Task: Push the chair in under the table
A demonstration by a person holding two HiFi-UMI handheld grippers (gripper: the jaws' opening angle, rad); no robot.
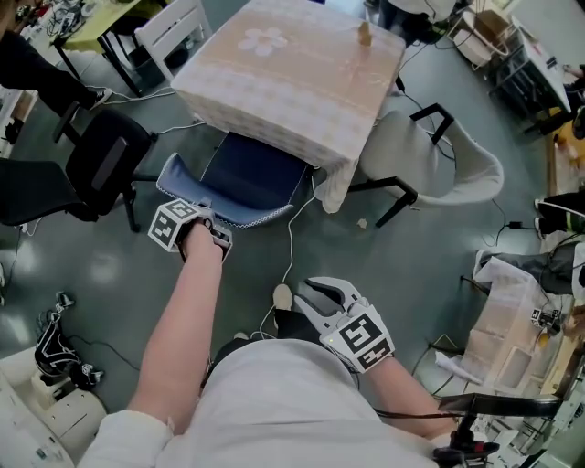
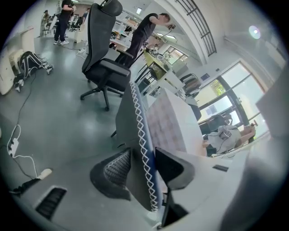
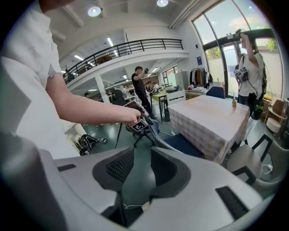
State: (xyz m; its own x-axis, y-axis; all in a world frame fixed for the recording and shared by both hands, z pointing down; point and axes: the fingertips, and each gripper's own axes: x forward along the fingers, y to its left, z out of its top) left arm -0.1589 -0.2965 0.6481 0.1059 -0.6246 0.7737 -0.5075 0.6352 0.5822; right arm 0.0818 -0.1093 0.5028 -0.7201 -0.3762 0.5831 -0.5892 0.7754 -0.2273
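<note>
Chair back (image 2: 134,135) sits between the left hand-held gripper's (image 2: 143,168) parted jaws.

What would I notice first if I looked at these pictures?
A big checked table sits top middle in the head view, with a blue chair partway under its near edge. The left gripper has the chair's back rim between its jaws; the right gripper hangs open and empty close to the person.

Bright, even light from ceiling lamps (image 3: 94,11) and windows (image 3: 216,31); gripper views fisheye-warped, corners black.
</note>
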